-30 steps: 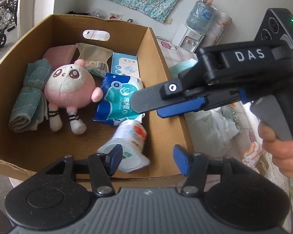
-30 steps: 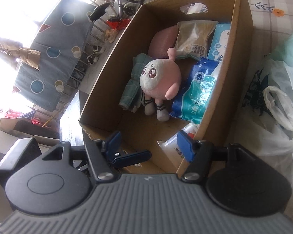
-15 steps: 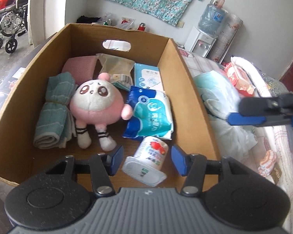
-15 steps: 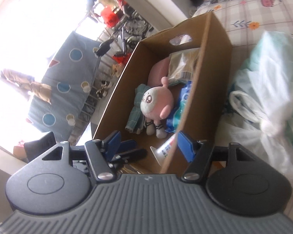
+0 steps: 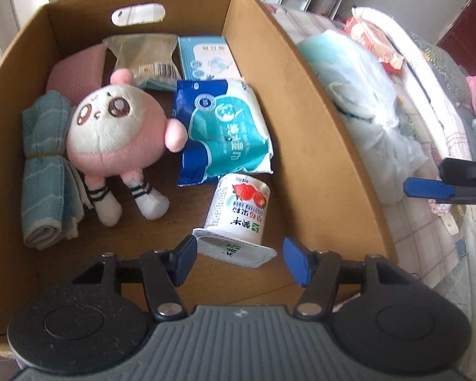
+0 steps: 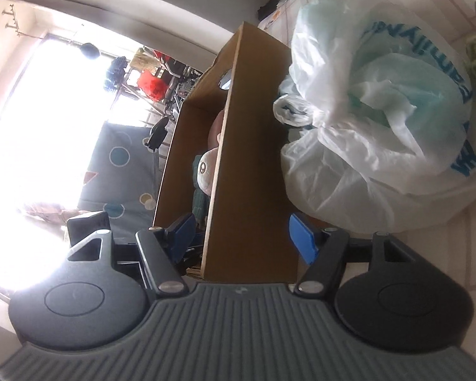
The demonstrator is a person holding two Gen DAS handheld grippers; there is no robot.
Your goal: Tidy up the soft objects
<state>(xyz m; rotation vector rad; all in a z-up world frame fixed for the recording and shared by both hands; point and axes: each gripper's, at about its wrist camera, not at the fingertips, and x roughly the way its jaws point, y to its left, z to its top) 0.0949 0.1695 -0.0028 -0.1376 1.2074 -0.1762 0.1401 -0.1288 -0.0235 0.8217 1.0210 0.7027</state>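
Observation:
In the left wrist view the cardboard box holds a pink plush doll, a rolled teal towel, a blue wipes pack and a strawberry yogurt cup lying on its side. My left gripper hovers over the cup's lid end. Its jaws are opening and the pads stand apart from the lid. My right gripper is open and holds nothing, low outside the box, astride its wall in view. Its fingers show at the right edge.
A tied white plastic bag with pale green contents lies against the box's outer right wall, also the plastic bag. Further packets and a pink pad fill the box's far end. A patterned cloth covers the surface.
The right gripper swung from above the box out to its right side and sank beside the outer wall. The yogurt cup came to rest on the box floor. The left gripper tilted further down.

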